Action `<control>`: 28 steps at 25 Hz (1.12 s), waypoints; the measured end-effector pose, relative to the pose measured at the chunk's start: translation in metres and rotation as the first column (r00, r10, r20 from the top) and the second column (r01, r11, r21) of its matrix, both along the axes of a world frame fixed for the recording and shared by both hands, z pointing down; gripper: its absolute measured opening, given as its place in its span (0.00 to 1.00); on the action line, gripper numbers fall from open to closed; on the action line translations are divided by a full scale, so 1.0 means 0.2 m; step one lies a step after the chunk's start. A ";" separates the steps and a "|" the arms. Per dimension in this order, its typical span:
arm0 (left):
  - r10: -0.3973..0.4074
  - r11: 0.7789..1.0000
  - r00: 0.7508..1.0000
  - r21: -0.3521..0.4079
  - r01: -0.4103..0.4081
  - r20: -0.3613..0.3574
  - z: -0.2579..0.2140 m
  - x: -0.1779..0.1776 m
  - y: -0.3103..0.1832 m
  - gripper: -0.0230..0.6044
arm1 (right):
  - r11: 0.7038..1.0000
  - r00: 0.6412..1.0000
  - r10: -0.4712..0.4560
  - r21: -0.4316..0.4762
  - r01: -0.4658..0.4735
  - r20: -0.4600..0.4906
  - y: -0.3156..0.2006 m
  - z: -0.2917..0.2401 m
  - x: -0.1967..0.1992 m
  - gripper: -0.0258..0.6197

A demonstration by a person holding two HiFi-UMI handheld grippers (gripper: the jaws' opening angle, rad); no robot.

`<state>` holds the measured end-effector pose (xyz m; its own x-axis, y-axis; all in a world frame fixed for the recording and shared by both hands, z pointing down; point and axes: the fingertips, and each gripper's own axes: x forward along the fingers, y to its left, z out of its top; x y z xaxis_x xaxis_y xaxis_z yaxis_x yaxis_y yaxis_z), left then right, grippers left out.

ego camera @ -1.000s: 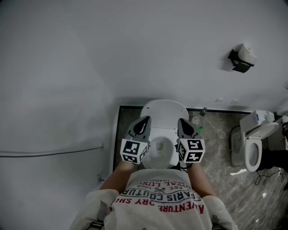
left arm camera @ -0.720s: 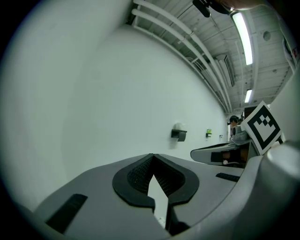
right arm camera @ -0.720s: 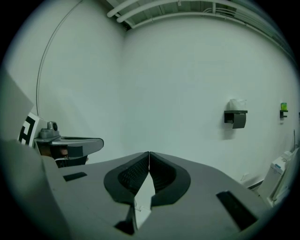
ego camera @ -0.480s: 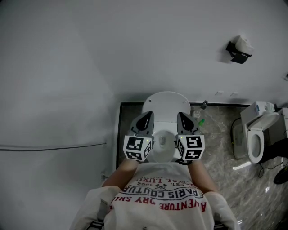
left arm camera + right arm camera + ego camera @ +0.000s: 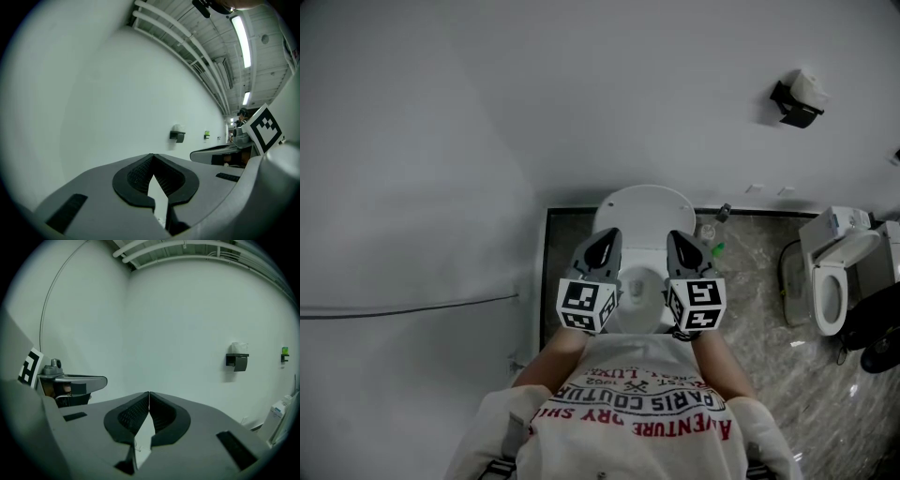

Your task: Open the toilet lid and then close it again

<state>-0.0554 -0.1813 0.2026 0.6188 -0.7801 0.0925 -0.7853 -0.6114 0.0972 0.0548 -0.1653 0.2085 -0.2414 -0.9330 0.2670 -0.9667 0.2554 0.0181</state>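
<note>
The white toilet stands against the wall in the head view, its lid [image 5: 644, 208] raised behind the bowl [image 5: 637, 289]. My left gripper [image 5: 606, 238] hovers over the bowl's left side and my right gripper [image 5: 679, 238] over its right side, both pointing toward the wall. Neither touches the toilet as far as I can see. In the left gripper view the left gripper [image 5: 152, 155] has its tips together with nothing between them. In the right gripper view the right gripper [image 5: 149, 393] is likewise shut and empty.
A second toilet [image 5: 828, 286] stands at the right on the marble floor [image 5: 759, 309]. A paper holder [image 5: 797, 101] hangs on the wall. Small bottles [image 5: 713, 242] sit right of the toilet. A thin cable [image 5: 412, 305] runs along the left wall.
The two grippers have drawn slightly closer together over the bowl, and the head view has shifted a little. Both stay shut and the lid has not moved.
</note>
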 end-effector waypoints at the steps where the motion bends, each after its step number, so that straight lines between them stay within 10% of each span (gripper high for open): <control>1: 0.000 1.000 1.000 -0.001 0.000 -0.002 0.00 0.00 -0.01 0.05 | 1.000 1.000 0.000 -0.005 0.000 0.001 0.00 0.01 0.00 0.06; 14: -0.033 0.997 0.999 -0.070 0.033 -0.010 0.18 0.00 -0.13 0.05 | 0.992 0.994 -0.101 -0.074 0.105 0.051 -0.12 0.17 -0.02 0.06; 28: -0.006 0.986 0.986 -0.164 0.034 0.167 0.57 0.13 -0.48 0.05 | 0.966 0.987 -0.153 -0.200 0.161 0.057 -0.47 0.46 0.12 0.06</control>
